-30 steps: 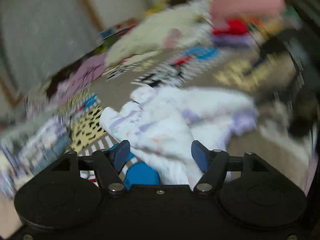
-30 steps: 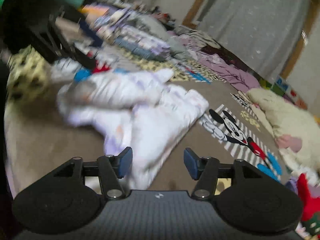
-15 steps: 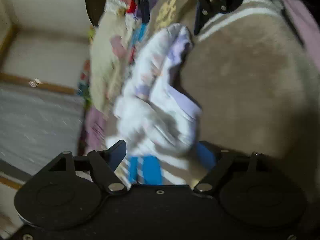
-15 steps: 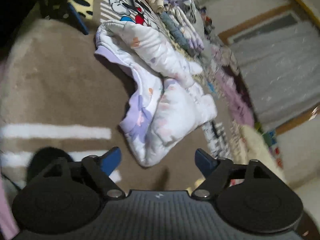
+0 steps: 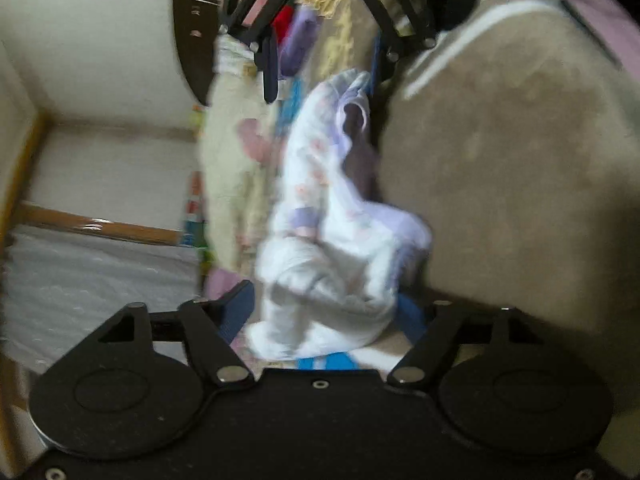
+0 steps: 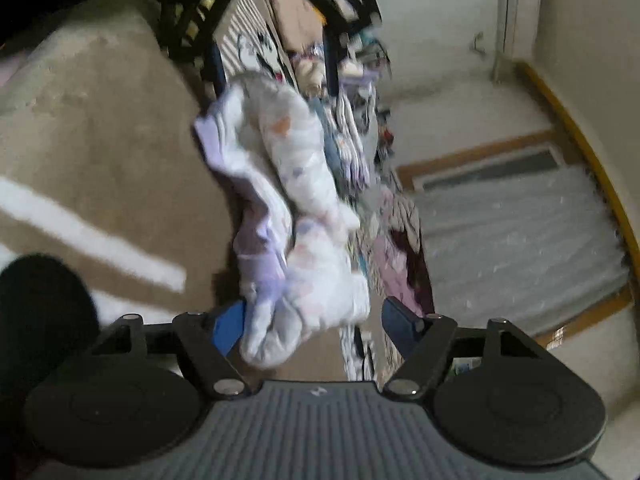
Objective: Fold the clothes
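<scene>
Clothes-wise, it's one crumpled white garment [image 5: 328, 240] with lilac trim and little pastel prints, lying bunched up on a tan rug [image 5: 520, 160], and both views are rolled sideways so the floor runs up the frame. Left tongs [image 5: 324, 312] sit at one end of it with the blue pads either side of the bunched fabric; the jaws are closing, cloth is between them, but the pads don't look pressed onto it, so I'd call them released for now. Right tongs [image 6: 312, 328] are at the opposite end doing the same thing: jaws closing, a fat roll of the garment [image 6: 288, 208] pokes in between the pads, the left pad is right against the cloth and the other one stands clear of it, so no real clench there either. Each camera catches the other tongs at the far end of the garment, pointing back at it. Beyond that there's a cream plush blanket [image 5: 228, 168], a pile of other clothes [image 6: 352, 140] along the floor, and a white curtain [image 6: 520, 232] under a wooden frame. Everything is fairly blurry.
</scene>
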Tool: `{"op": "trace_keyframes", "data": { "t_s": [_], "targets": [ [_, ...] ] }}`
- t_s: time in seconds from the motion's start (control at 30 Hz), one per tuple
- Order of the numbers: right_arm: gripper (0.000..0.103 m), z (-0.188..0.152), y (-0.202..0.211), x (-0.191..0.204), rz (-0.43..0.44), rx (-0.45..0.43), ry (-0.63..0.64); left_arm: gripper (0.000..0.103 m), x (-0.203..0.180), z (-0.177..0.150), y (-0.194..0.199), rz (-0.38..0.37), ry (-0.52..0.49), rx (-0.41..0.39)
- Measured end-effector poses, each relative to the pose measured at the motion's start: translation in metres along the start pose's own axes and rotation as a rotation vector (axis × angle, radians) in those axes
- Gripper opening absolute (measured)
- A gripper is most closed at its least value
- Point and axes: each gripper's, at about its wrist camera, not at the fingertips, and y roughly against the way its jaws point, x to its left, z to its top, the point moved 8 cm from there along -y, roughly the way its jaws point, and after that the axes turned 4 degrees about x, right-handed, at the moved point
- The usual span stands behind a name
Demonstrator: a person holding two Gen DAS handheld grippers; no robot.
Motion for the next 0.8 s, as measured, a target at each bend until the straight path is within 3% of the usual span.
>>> {"op": "trace_keyframes", "data": {
  "t_s": [0.07,0.27,0.33,0.4,0.5,0.7,0.8],
  "targets": [
    [0.061,-0.003,0.001,0.01,0.077,0.014,0.037,0.061,-0.002,-0.004,0.003,-0.011,-0.017,0.003],
    [0.061,-0.005,-0.009,0.009,0.132,-0.012,0.088,0.06,0.001,0.003,-0.008,-0.008,-0.044,0.026],
    [0.056,-0.003,-0.02,0.003,0.147,0.013,0.045,0.043,-0.001,0.002,-0.009,-0.017,-0.015,0.048],
    [0.037,-0.003,-0.026,0.004,0.17,0.032,0.005,0.033,-0.007,0.001,-0.012,-0.028,0.002,0.076],
    [0.03,-0.001,-0.029,0.007,0.178,0.046,-0.045,0.021,-0.002,0.003,-0.018,-0.053,0.096,0.126],
    [0.024,0.011,-0.022,-0.008,0.219,0.078,-0.149,0.017,0.011,0.017,-0.003,-0.071,0.194,0.13],
    [0.024,0.018,0.002,-0.017,0.257,0.074,-0.159,0.017,0.015,0.025,0.023,-0.138,0.229,0.109]
  ]
}}
